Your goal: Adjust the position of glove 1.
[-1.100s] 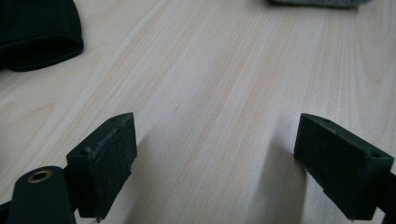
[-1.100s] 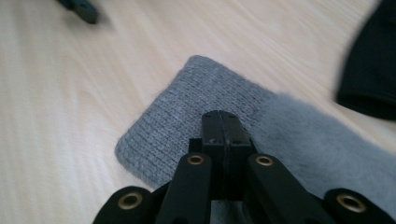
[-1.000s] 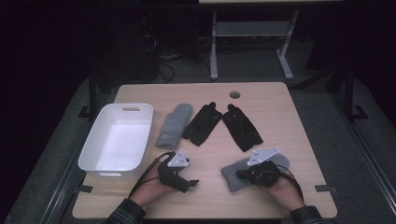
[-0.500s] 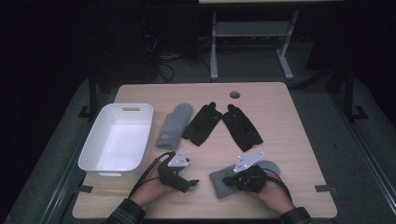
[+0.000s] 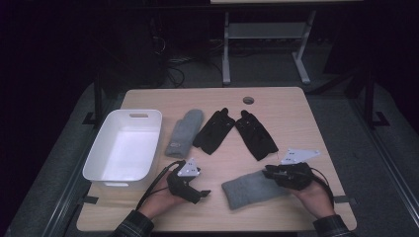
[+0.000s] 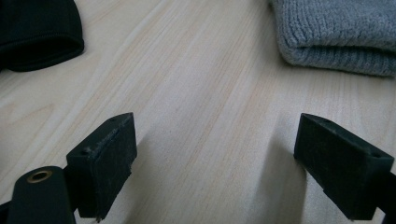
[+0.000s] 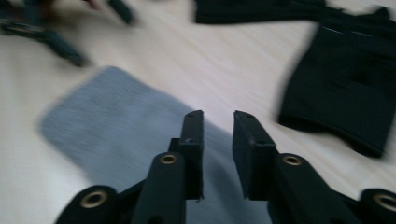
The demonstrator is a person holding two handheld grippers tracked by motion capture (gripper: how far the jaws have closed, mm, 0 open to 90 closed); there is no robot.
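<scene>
1. The right hand-held gripper is seen low over the near right part of the table, at the right end of a grey knit mitten that lies flat near the front edge.
2. In the right gripper view its jaws stand close together with a narrow gap between them, above the grey mitten. Whether fabric is pinched cannot be told — the picture is blurred — so its state is left undetermined.
3. The left hand-held gripper is held just left of that mitten, apart from it. In the left gripper view its jaws are spread wide over bare wood — released, nothing between them — with the mitten's knit edge ahead to the right.
4. A second grey mitten lies farther back, just right of a white bin that stands at the left side of the table.
5. Two black gloves lie side by side at the centre, fingers pointing away and cuffs spread apart.
6. A round cable hole is noted near the far edge.
7. A metal frame stands on the dark floor beyond the table.
</scene>
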